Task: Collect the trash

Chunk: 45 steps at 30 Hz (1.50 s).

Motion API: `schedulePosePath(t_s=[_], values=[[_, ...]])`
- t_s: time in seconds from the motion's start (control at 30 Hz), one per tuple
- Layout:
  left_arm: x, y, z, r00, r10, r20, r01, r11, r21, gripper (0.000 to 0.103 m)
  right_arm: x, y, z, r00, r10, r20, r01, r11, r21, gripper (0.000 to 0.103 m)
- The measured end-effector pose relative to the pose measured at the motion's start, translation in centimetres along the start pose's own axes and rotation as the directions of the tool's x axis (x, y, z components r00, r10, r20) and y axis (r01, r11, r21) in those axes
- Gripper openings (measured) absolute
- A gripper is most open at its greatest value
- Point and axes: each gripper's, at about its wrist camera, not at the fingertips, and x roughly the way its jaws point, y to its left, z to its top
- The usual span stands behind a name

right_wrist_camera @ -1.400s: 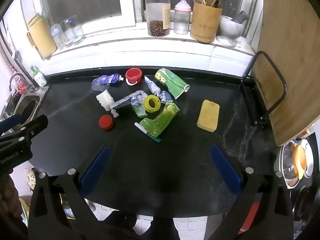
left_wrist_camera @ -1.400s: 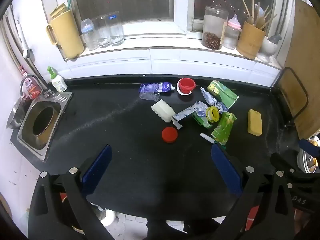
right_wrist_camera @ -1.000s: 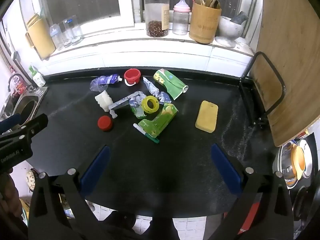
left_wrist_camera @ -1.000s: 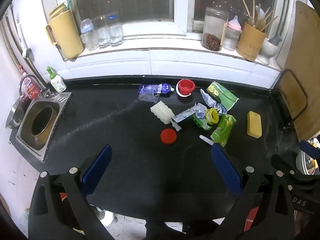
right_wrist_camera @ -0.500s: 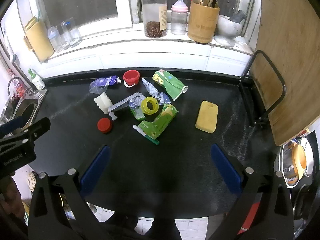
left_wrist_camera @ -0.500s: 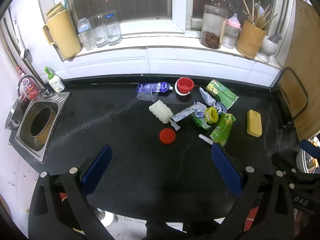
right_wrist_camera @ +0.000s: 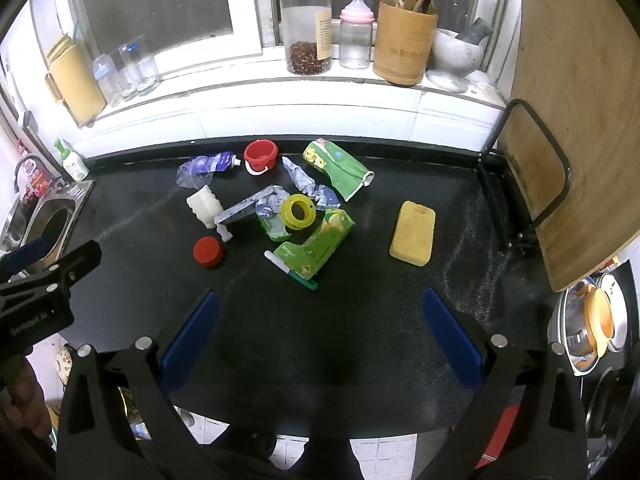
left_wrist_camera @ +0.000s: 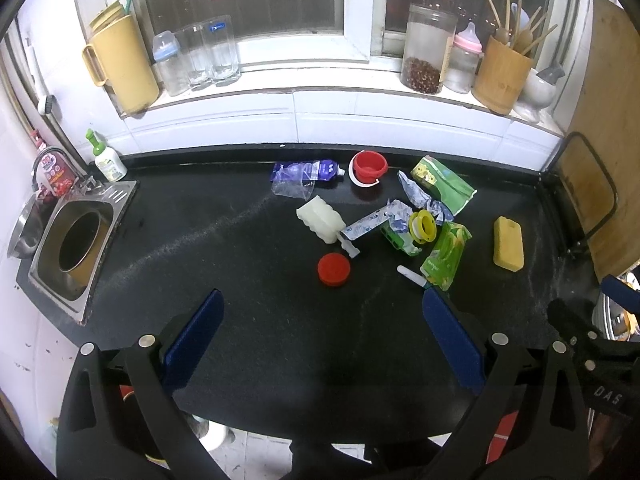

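Little changed over the last second: both views drifted back slightly. Left gripper [left_wrist_camera: 322, 330] and right gripper [right_wrist_camera: 320, 330] stayed spread wide, holding nothing. Trash pile [right_wrist_camera: 298, 216] sat untouched mid-counter [right_wrist_camera: 360, 320], far of both; collection hadn't started.

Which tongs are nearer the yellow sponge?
Right. The yellow sponge lies just ahead of the right tongs, slightly to their right. The left tongs sit further left, so it lies far to their right.

Ahead of the jaws, the black bench [left_wrist_camera: 248, 360] carries a loose cluster: red cap [left_wrist_camera: 333, 269], white ribbed bottle [left_wrist_camera: 321, 225], yellow ring [left_wrist_camera: 422, 226], green wrappers [left_wrist_camera: 446, 254], red cup [left_wrist_camera: 369, 167]. A yellow sponge [left_wrist_camera: 508, 243] lies apart, right of them.
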Motion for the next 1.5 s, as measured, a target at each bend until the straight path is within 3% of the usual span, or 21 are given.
schedulePosePath(t_s=[0.67,0.93,1.13,1.5], values=[[2.9,-1.0,-0.3,1.000,-0.005,-0.027,0.007,0.999,0.050,0.097,2.0,-1.5,0.8,1.000,0.003,0.001,-0.003,1.000,0.026,0.097],[9.5,-2.2,-1.1,1.000,-0.020,-0.023,0.022,0.994,0.108,0.097,8.4,-5.4,1.0,0.999,-0.052,-0.012,0.053,0.995,0.082,0.097],[16.3,-1.9,-1.7,0.997,-0.032,-0.064,0.038,0.996,0.083,0.096,15.0,-9.6,1.0,0.992,-0.100,-0.075,0.109,0.985,0.135,0.097],[25.1,-1.9,-2.2,0.996,0.033,-0.077,-0.024,0.993,0.115,0.096,25.3,-14.8,1.6,0.971,-0.135,-0.198,0.175,0.964,0.202,0.097]])
